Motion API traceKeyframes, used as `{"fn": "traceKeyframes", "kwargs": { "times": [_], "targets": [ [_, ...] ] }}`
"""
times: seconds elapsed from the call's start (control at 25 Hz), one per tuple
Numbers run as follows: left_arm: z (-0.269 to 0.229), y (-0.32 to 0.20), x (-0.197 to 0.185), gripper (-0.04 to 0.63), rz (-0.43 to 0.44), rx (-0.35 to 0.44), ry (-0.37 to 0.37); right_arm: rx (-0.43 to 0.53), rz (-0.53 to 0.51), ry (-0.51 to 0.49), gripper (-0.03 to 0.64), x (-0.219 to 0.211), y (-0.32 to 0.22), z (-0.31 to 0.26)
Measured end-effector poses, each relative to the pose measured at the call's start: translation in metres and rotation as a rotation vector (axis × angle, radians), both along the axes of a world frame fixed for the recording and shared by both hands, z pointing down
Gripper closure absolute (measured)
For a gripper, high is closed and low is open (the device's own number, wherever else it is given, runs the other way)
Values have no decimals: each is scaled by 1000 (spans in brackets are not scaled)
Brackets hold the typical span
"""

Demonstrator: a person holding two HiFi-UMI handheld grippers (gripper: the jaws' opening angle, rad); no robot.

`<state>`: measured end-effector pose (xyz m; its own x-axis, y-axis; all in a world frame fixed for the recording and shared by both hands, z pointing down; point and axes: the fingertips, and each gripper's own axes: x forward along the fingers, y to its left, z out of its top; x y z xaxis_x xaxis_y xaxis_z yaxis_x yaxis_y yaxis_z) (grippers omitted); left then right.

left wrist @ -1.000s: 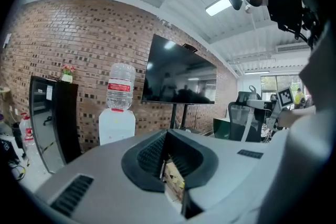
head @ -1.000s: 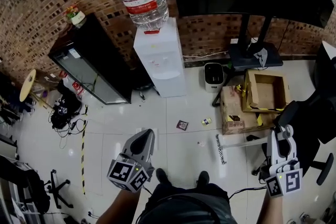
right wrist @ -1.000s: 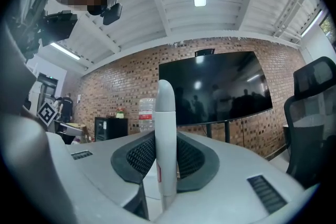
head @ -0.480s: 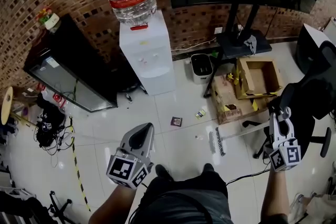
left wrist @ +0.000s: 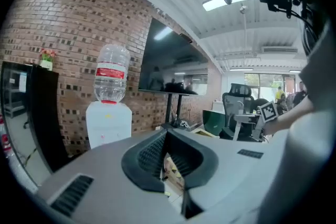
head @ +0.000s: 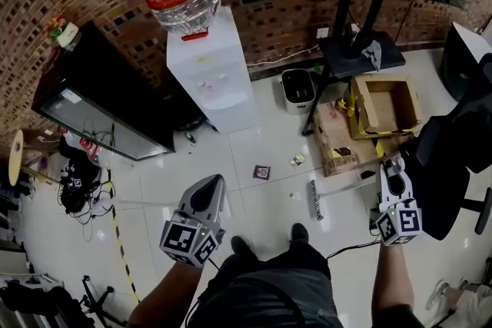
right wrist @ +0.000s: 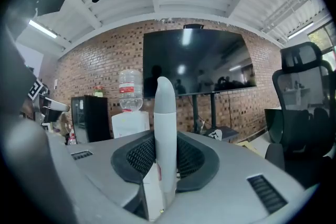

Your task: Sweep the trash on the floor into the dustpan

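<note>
My right gripper [head: 392,165] is shut on the pale handle [head: 347,190] of a broom. Its dark brush head [head: 314,200] rests on the white tile floor, left of that gripper. In the right gripper view the handle [right wrist: 165,113] stands up between the jaws of my right gripper [right wrist: 164,162]. Trash lies ahead of the brush: a dark square scrap [head: 262,172], a yellow-white scrap [head: 297,160] and a tiny white bit [head: 293,196]. My left gripper [head: 217,182] hangs over the floor by my feet, shut with nothing in it [left wrist: 167,139]. I see no dustpan.
A water dispenser [head: 211,77] and a black cabinet [head: 100,100] stand against the brick wall. Cardboard boxes [head: 382,105], a small white bin [head: 297,90] and a TV stand [head: 361,50] crowd the right. An office chair [head: 453,157] is beside my right gripper. Cables [head: 77,177] lie at the left.
The view has swung, so the dispenser sits further left. My right gripper has come in towards the middle with the broom, and the brush head is a little nearer the tiny white bit.
</note>
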<state>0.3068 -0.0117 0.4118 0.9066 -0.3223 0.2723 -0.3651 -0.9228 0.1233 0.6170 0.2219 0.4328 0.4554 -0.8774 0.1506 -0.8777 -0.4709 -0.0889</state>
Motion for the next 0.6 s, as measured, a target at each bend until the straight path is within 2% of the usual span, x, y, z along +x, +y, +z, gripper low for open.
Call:
{"fn": "traceKeyframes", "kwargs": {
  "times": [0.12,0.28,0.44,0.6],
  "targets": [
    [14,2,22,588,-36,-33,-20,-9,-29,-28,509,19,-3,25],
    [33,20,53,584,-6,-57,-37,-24,-47,-64,511,31,6,51],
    [53,24,60,585,-37,-80,-62,-56,-65,-66,511,34,11,68],
    [68,27,62,585,-62,-87,-74,-85,-68,-23,512,40,13,65]
  ]
}}
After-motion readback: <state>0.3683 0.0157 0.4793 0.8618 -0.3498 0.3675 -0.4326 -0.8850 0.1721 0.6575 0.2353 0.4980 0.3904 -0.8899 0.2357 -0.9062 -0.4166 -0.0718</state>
